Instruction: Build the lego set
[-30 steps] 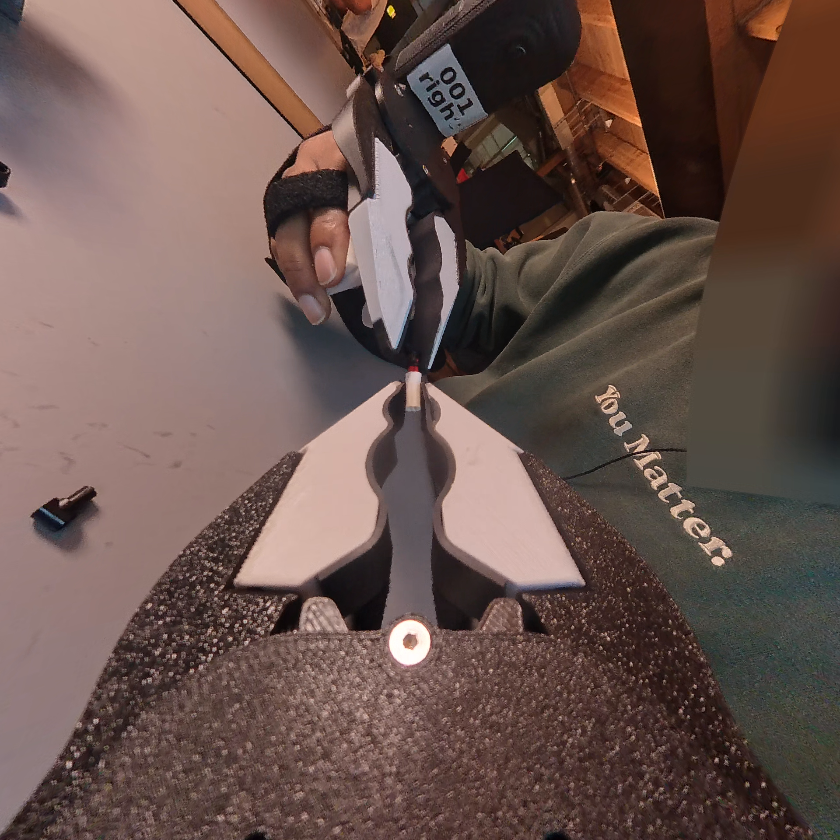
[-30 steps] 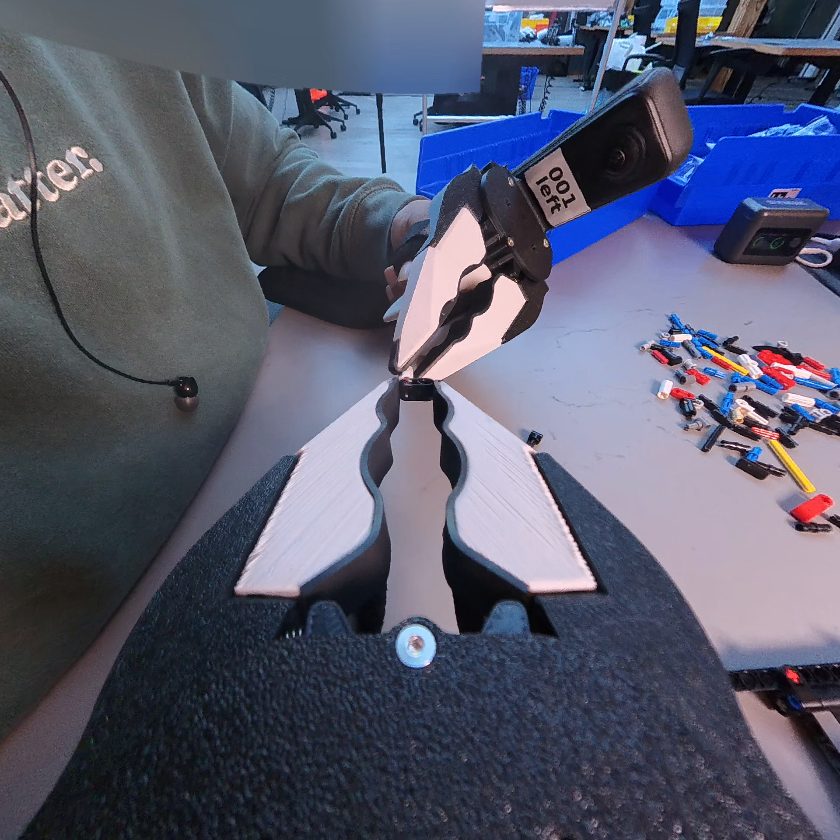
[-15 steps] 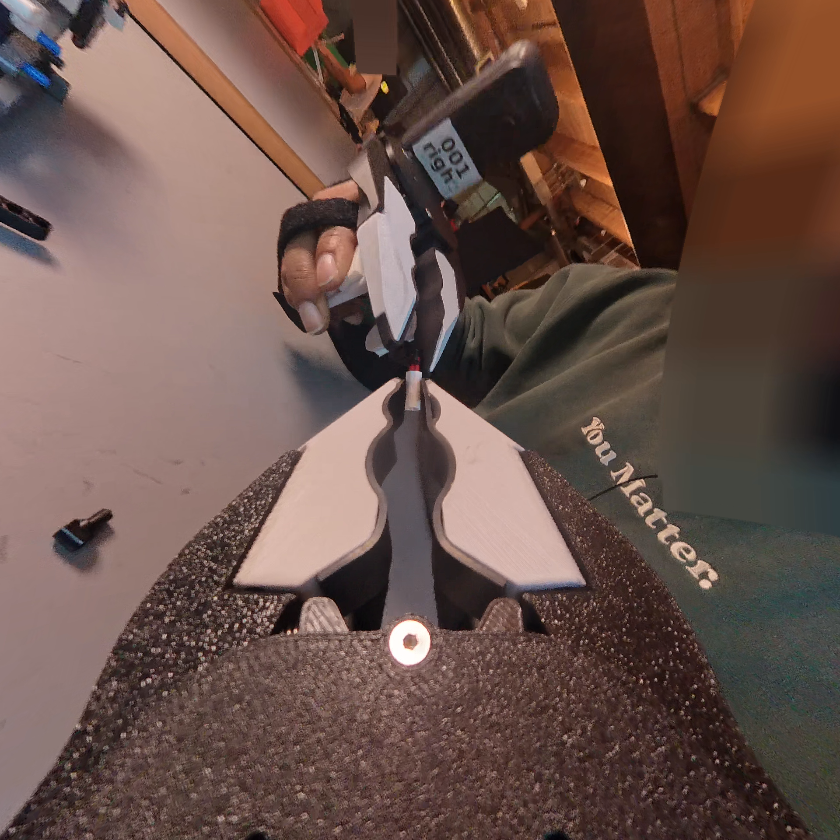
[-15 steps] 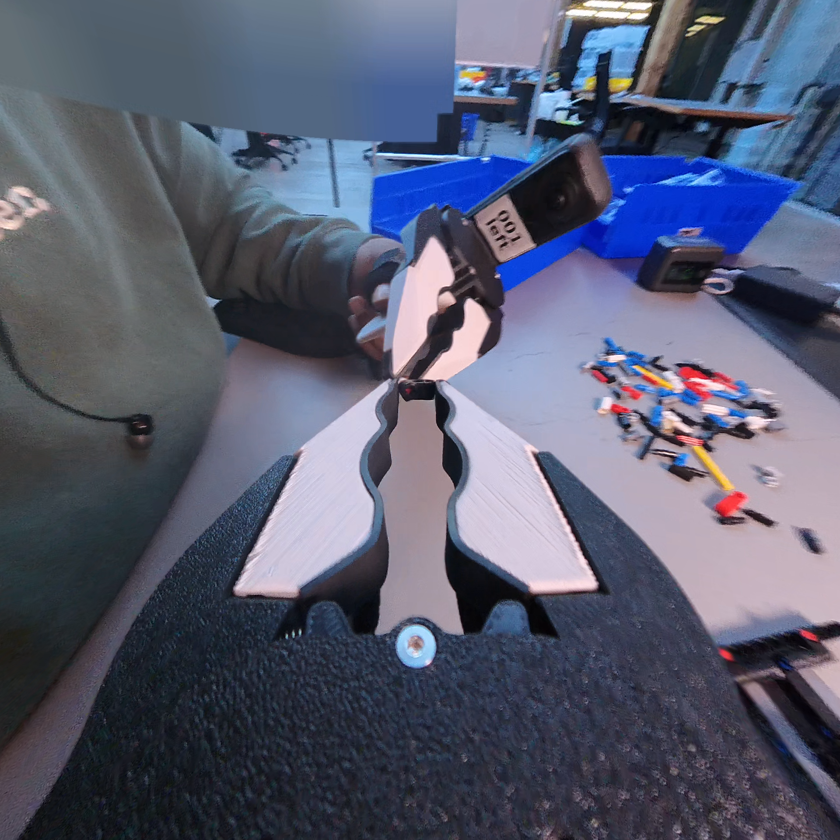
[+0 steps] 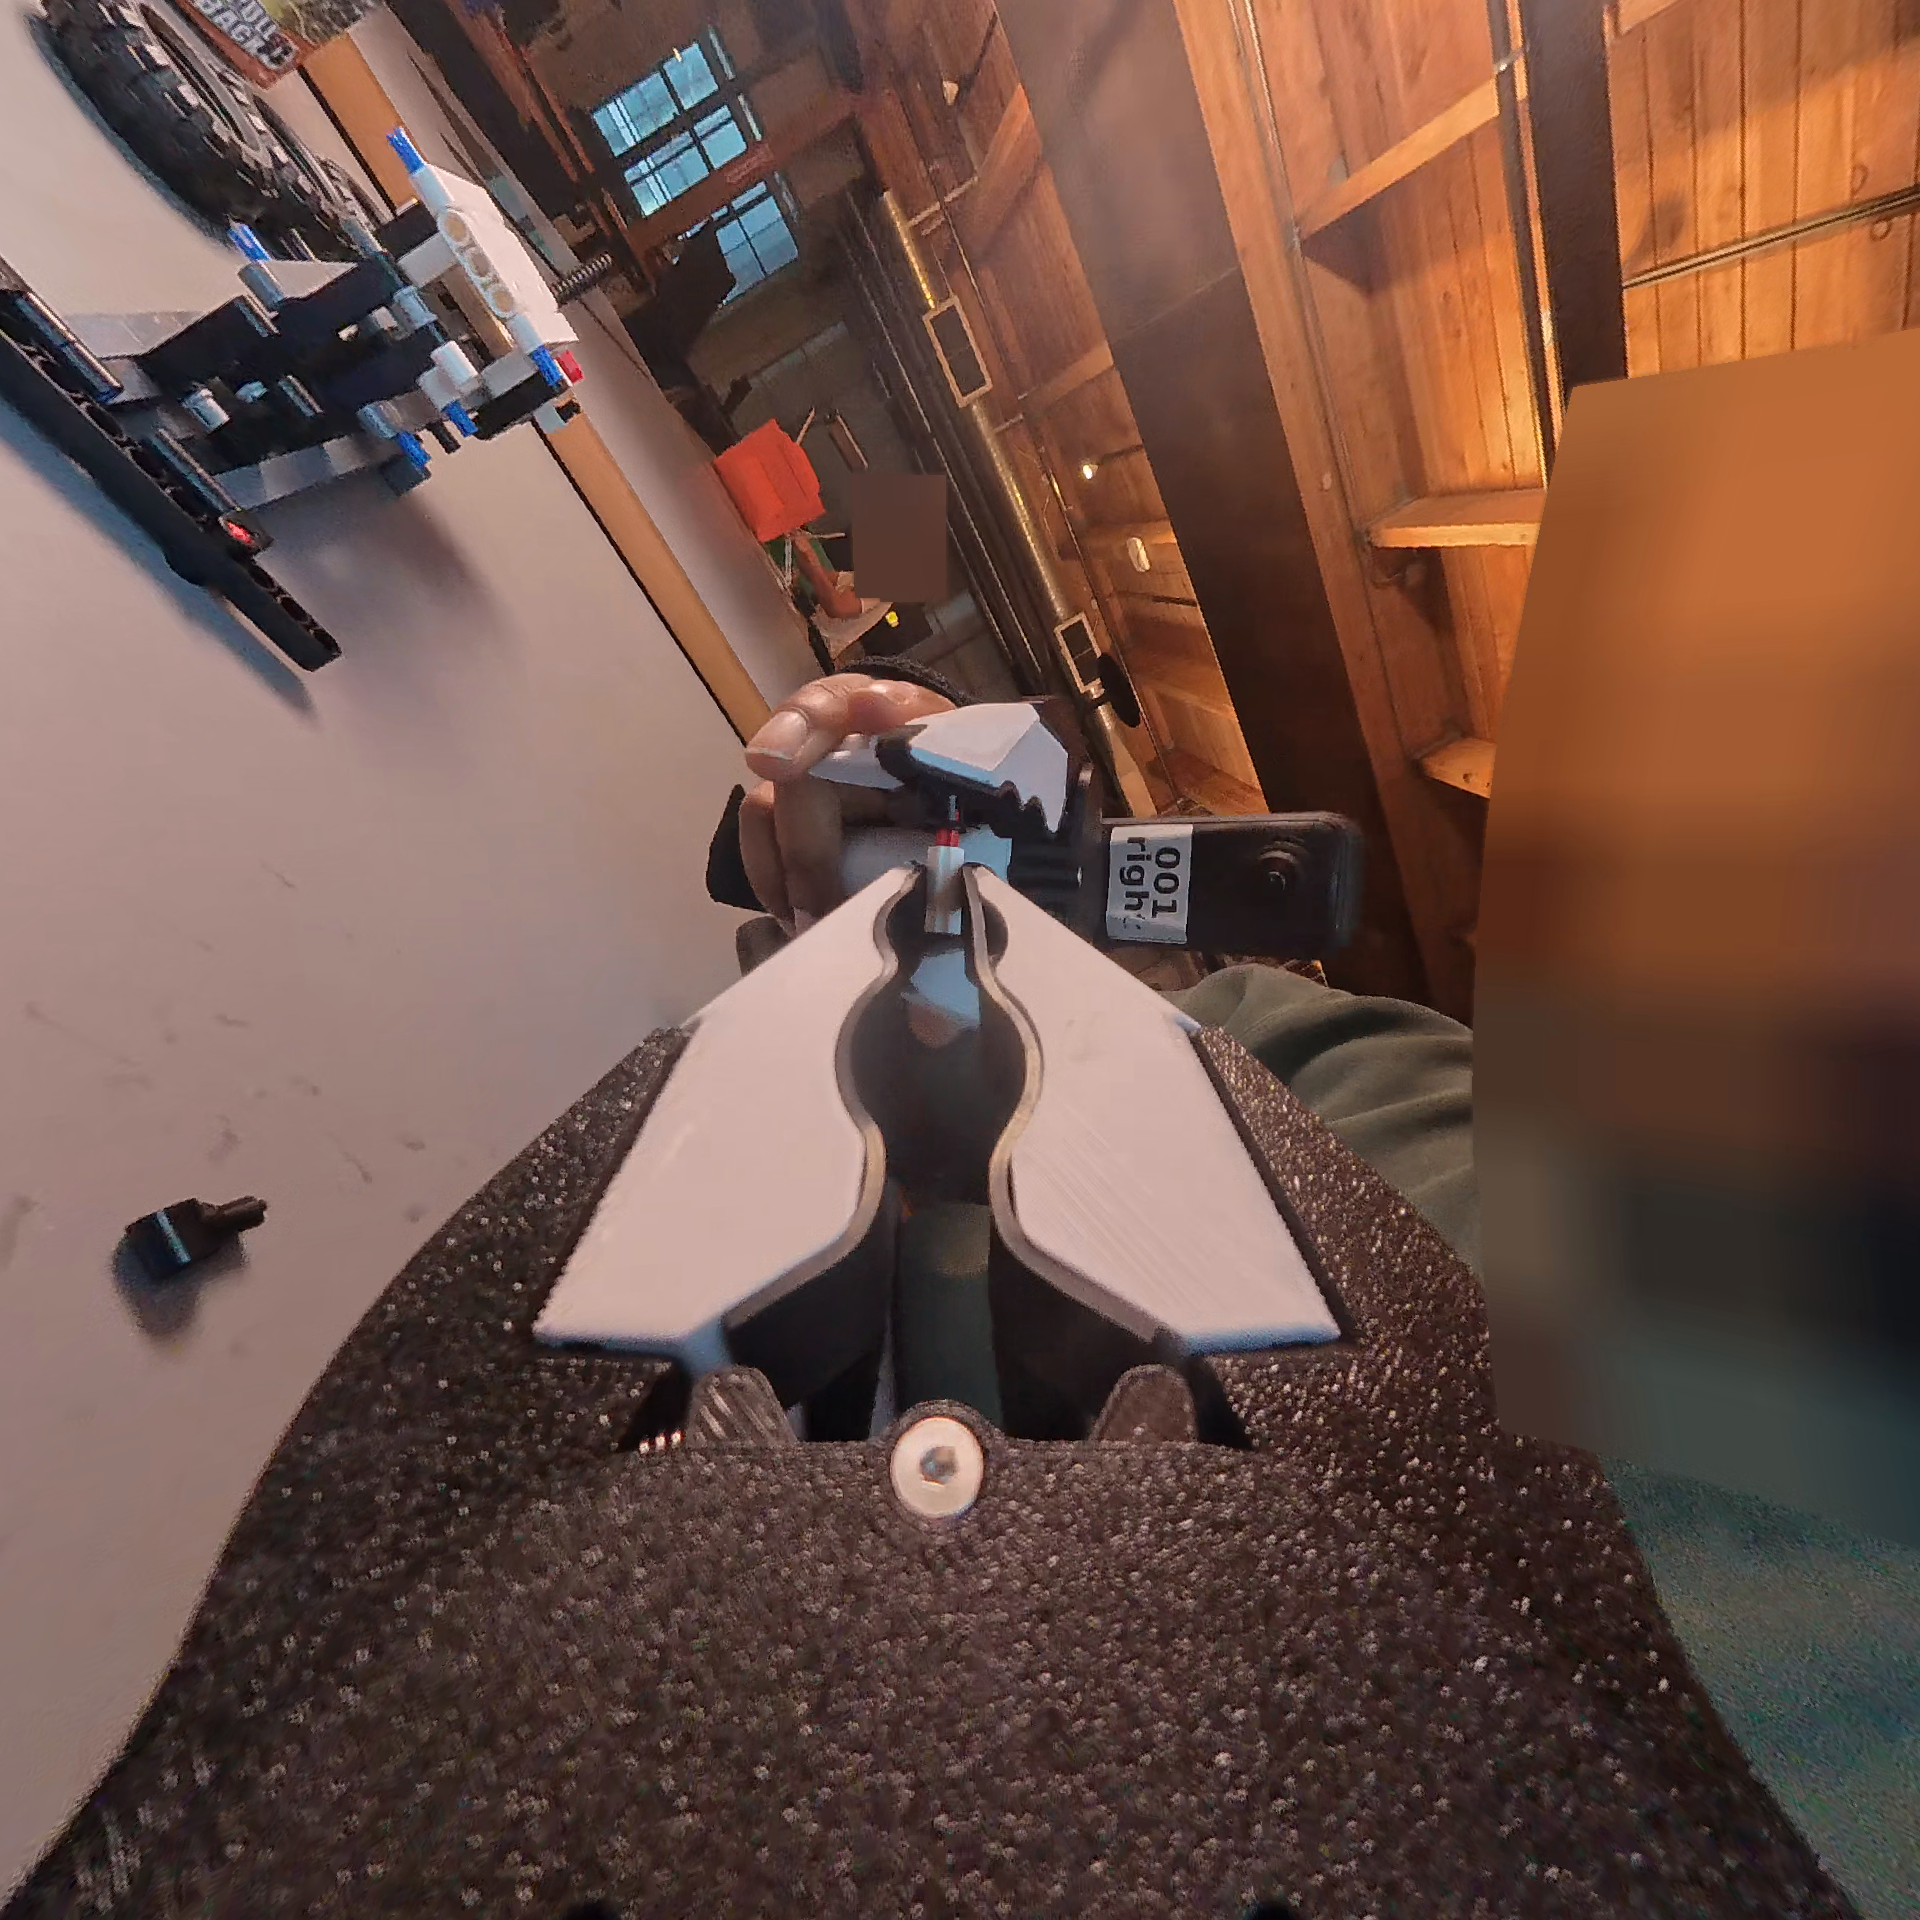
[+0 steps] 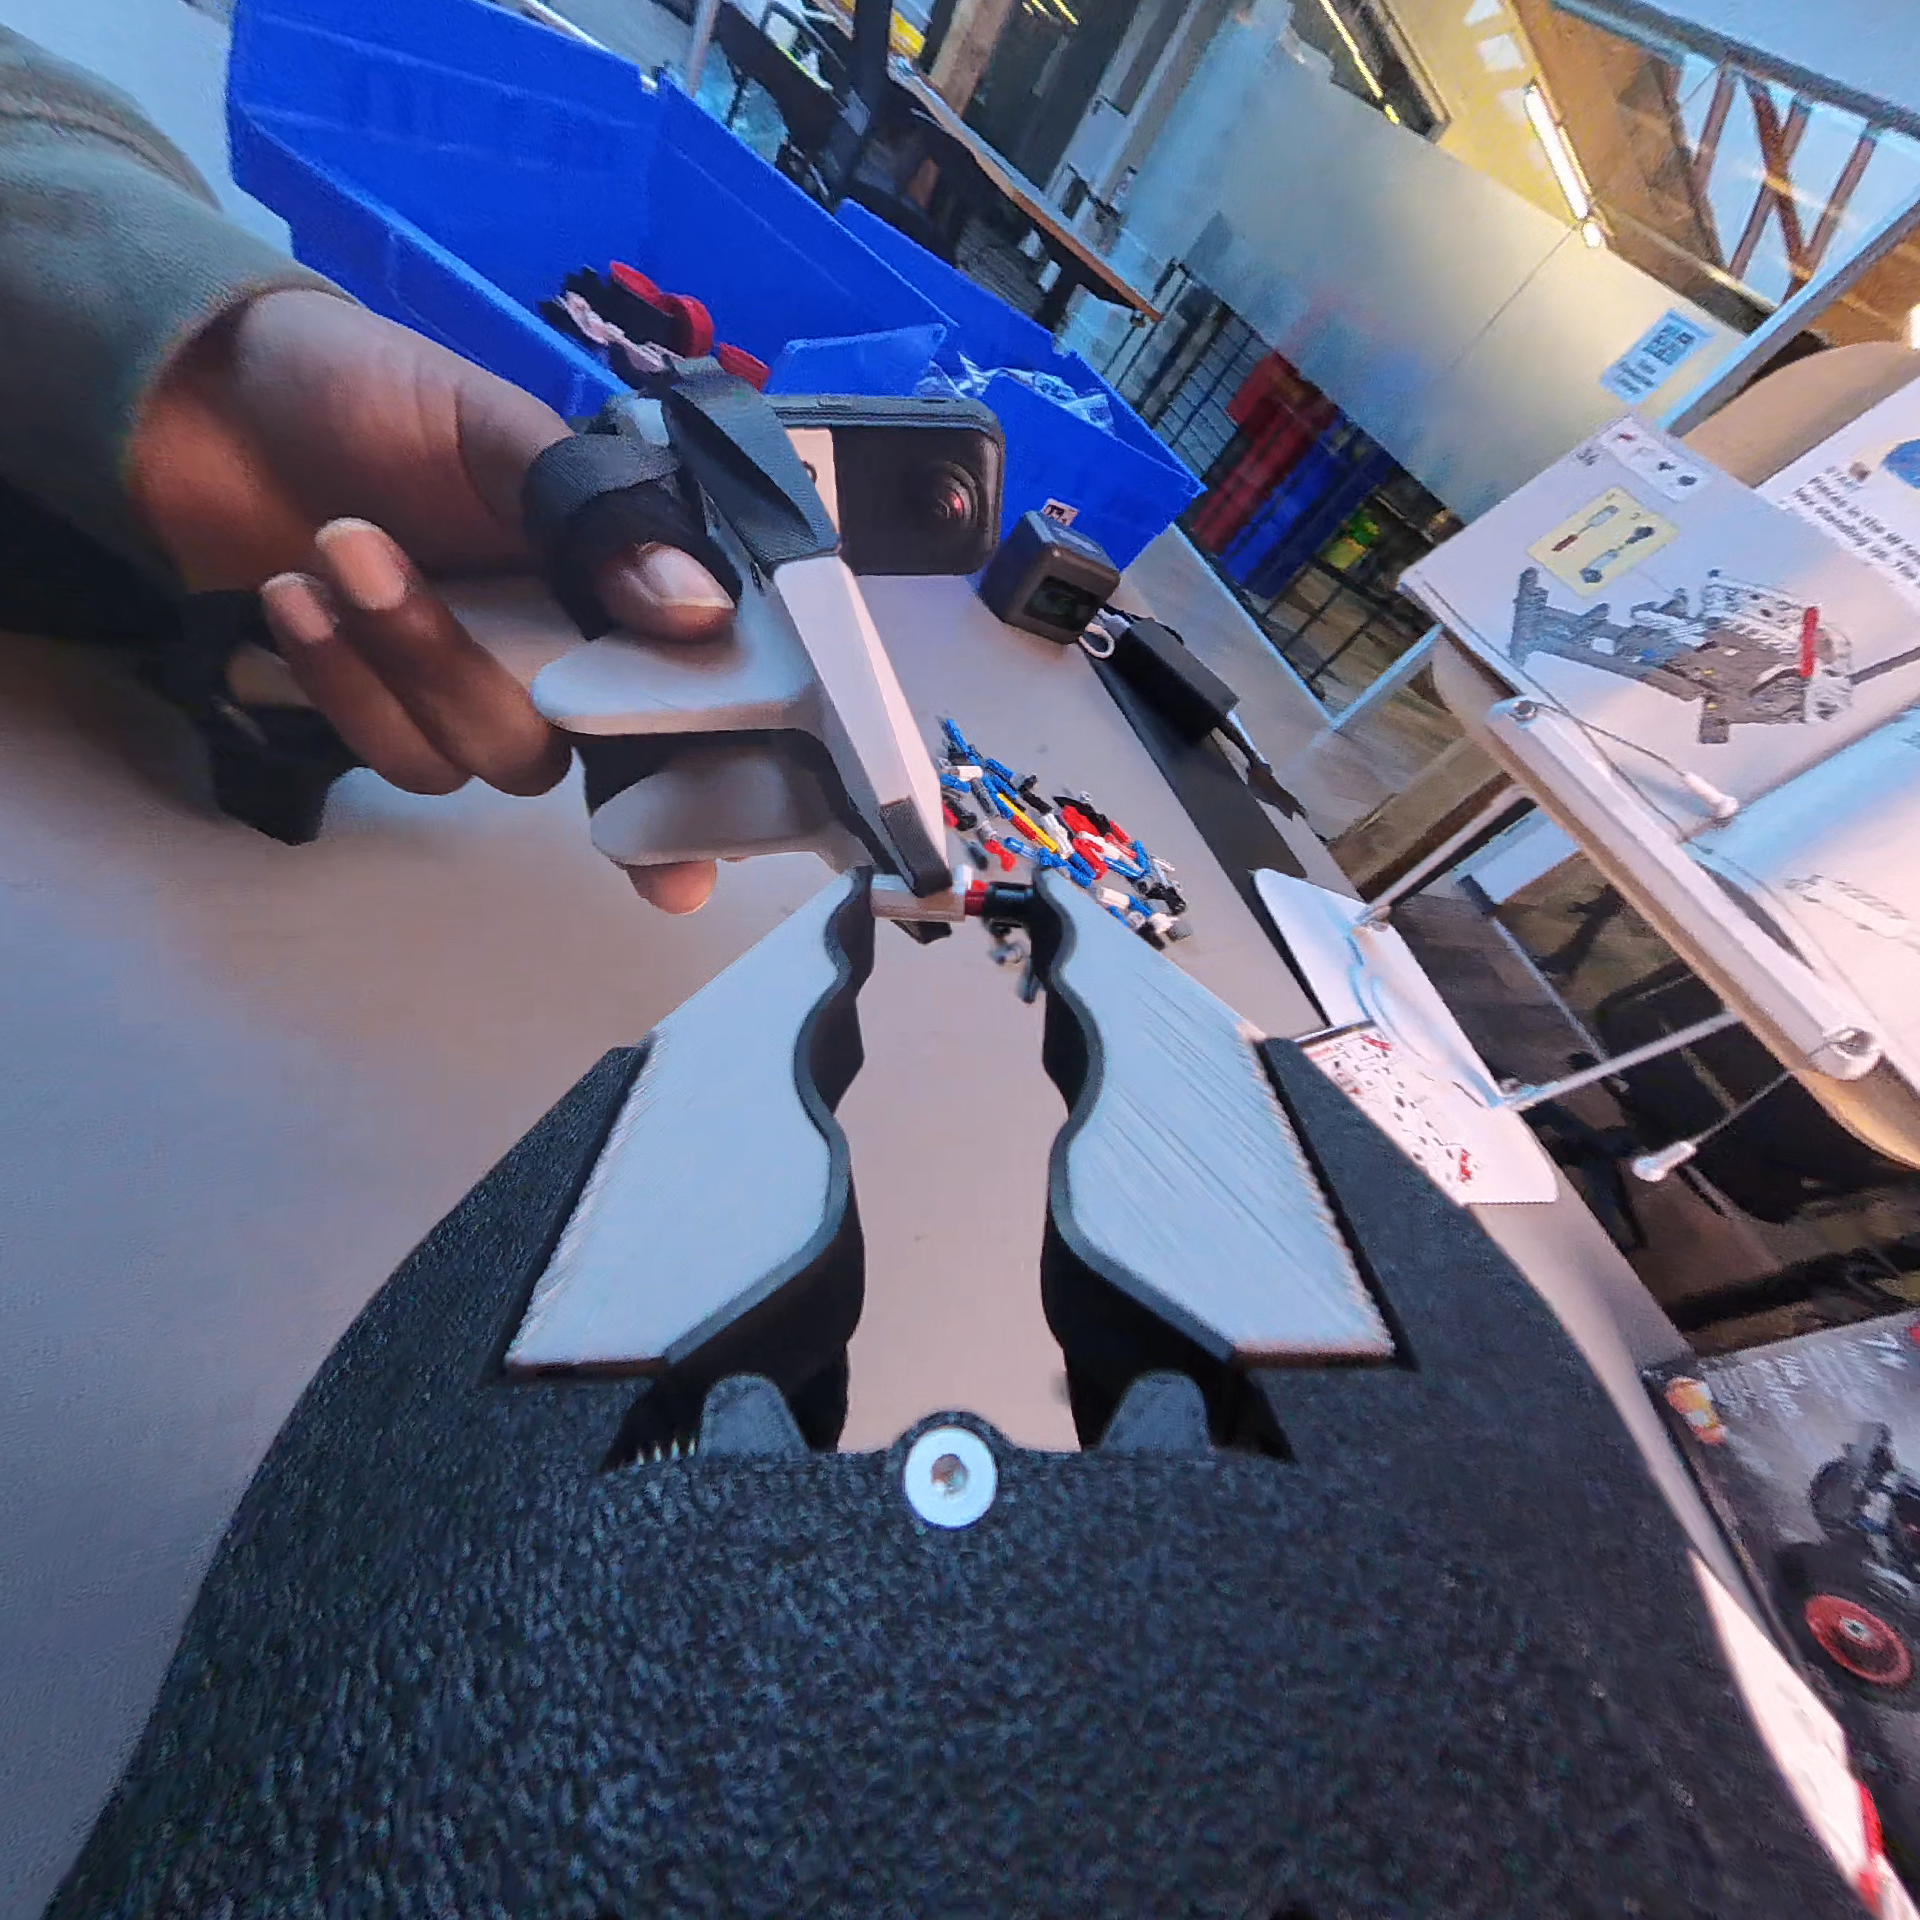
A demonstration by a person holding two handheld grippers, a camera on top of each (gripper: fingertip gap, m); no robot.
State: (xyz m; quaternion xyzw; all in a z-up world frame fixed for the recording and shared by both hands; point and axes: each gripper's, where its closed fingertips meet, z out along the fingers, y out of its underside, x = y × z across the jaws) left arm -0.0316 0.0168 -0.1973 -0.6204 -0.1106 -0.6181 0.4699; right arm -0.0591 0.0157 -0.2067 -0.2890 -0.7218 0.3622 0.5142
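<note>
Obs., bench: the person held both tools above the grey tabletop [image 5: 343,935], tips meeting in mid-air, well clear of the surface.

Left gripper [image 5: 940,883]: fingers drawn nearly together, pinching a short light-grey lego sleeve piece [image 5: 940,902] right at the tips. The sleeve stood out past the fingertips toward the right gripper [image 5: 961,790]. A thin red lego pin [image 5: 948,837] came out of its far end and ran into the other tool's tips.

Right gripper, from its own camera: fingers partly apart, a clear gap between the tips. The joined parts lay crosswise in that gap. The light-grey sleeve sat against one fingertip, then the red pin, then a small black lego connector [image 6: 1006,902] against the other fingertip. I could not tell whether these fingers actually pressed on the parts or only bracketed them.

The person's hand [image 6: 416,623] on the left tool was gloved with a black strap.

Elsewhere on the table:
- A loose scatter of small blue, red, black, white and yellow lego parts [image 6: 1060,831] lay beyond the grippers.
- A partly built black, grey and white lego frame [image 5: 312,343] lay at the far side, well apart from the grippers.
- A single black lego peg piece [image 5: 192,1231] lay alone on the table.
- An open instruction booklet on a white wire stand [image 6: 1662,603] stood to the right.
- Blue plastic bins [image 6: 623,208] stood along the back edge, with a small dark box-shaped camera unit [image 6: 1049,577] in front of them.
</note>
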